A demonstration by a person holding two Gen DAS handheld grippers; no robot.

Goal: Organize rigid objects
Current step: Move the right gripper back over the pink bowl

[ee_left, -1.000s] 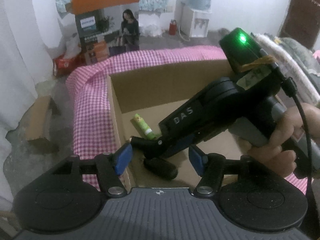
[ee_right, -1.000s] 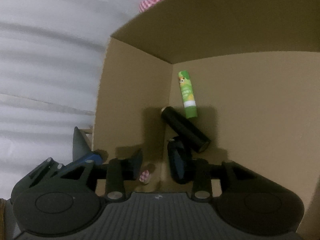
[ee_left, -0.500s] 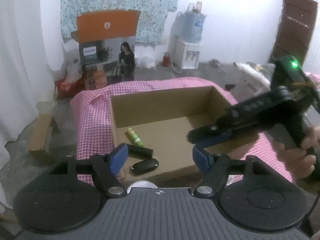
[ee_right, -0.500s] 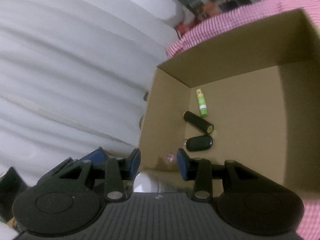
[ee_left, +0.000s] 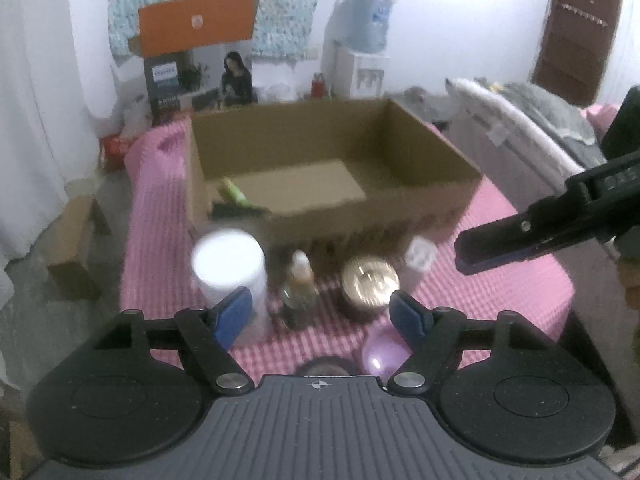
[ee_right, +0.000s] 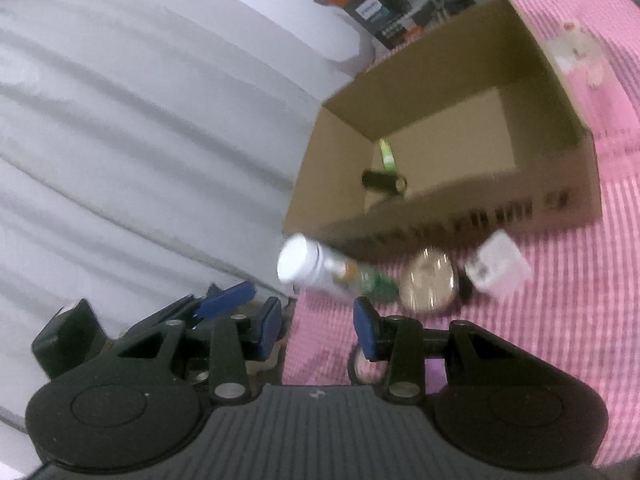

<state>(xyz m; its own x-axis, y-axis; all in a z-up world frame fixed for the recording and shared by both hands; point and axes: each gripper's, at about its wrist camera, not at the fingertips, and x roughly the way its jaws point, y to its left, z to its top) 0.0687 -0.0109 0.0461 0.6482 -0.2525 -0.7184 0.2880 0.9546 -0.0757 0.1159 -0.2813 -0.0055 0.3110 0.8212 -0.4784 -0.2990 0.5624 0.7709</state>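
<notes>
Pink checked cloth covers the surface, and the open cardboard box on it serves as the landmark. A second ago both cameras looked deep into the box, the right gripper reaching down among its contents; now both views have pulled back, and the row of things in front of the box's near wall has come into sight. Inside the box, near its left corner, lie a green tube and a black cylinder; the dark oval item seen half a second ago is now hidden behind the near wall.

In front of the box stand a white-capped bottle, a small dropper bottle, a gold-lidded jar and a small white block. Nearer still to the camera, a purple rounded thing and a dark round thing beside it are cut off by the gripper body, too blurred to name.

The left gripper has its jaws spreading apart with nothing between them. The right gripper hangs in front of the box with its jaws partly apart and empty; in the left view only one of its fingers shows, to the right of the box. Motion blur softens both views.
</notes>
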